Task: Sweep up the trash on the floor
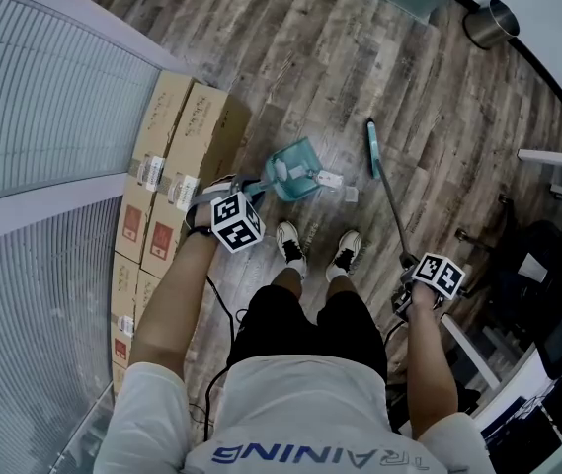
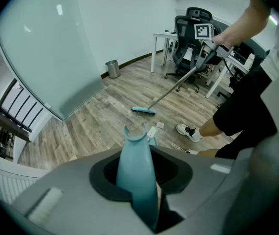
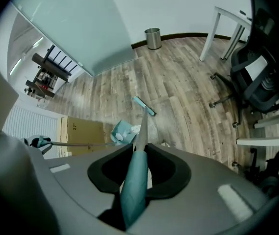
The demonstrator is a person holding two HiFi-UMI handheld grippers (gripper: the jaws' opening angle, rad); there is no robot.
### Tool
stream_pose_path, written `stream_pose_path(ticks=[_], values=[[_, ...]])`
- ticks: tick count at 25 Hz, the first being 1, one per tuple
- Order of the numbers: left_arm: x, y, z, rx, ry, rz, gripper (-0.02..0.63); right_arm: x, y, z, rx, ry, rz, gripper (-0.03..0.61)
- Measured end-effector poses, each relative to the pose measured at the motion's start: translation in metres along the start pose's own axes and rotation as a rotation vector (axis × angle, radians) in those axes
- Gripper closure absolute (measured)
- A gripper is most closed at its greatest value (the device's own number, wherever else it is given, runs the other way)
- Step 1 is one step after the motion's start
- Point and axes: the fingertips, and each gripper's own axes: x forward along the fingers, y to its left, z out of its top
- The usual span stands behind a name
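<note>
The paper scraps point(image 1: 331, 179) lie on the floor point(image 1: 360, 57) at the mouth of the dustpan point(image 1: 293, 172), with the broom head point(image 1: 372, 146) just beyond. The left gripper point(image 2: 138, 187) clamps the dustpan handle; the right gripper point(image 3: 135, 182) clamps the broom handle. Sweeping is in hand, and the next move likely calls for drawing the scraps into the pan.

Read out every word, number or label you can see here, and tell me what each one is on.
"27"" : printed on the cardboard box, right gripper view.
"TRAINING" : upside down across the person's shirt, head view.
Too small to read: the white labels and red prints on the stacked boxes, head view.
</note>
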Motion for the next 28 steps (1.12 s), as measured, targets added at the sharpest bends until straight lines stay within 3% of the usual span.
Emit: stream_pose_path(ticks=[4, 12, 21, 28], values=[[0.0, 0.0, 0.001, 0.0, 0.001, 0.0, 0.514, 0.005, -0.007, -0.029, -0.003, 0.054, -0.012, 0.469], [0.0, -0.002, 0.002, -0.001, 0.002, 0.003, 0.515, 0.02, 0.03, -0.064, -0.044, 0.102, 0.044, 0.469], [0.0, -0.003, 0.0, 0.003, -0.003, 0.009, 0.514, 0.032, 0.089, -0.07, 0.013, 0.126, 0.196, 0.469], [0.0, -0.002, 0.001, 0.003, -0.004, 0.007, 0.514, 0.037, 0.122, -0.08, -0.132, 0.159, 0.195, 0.469]])
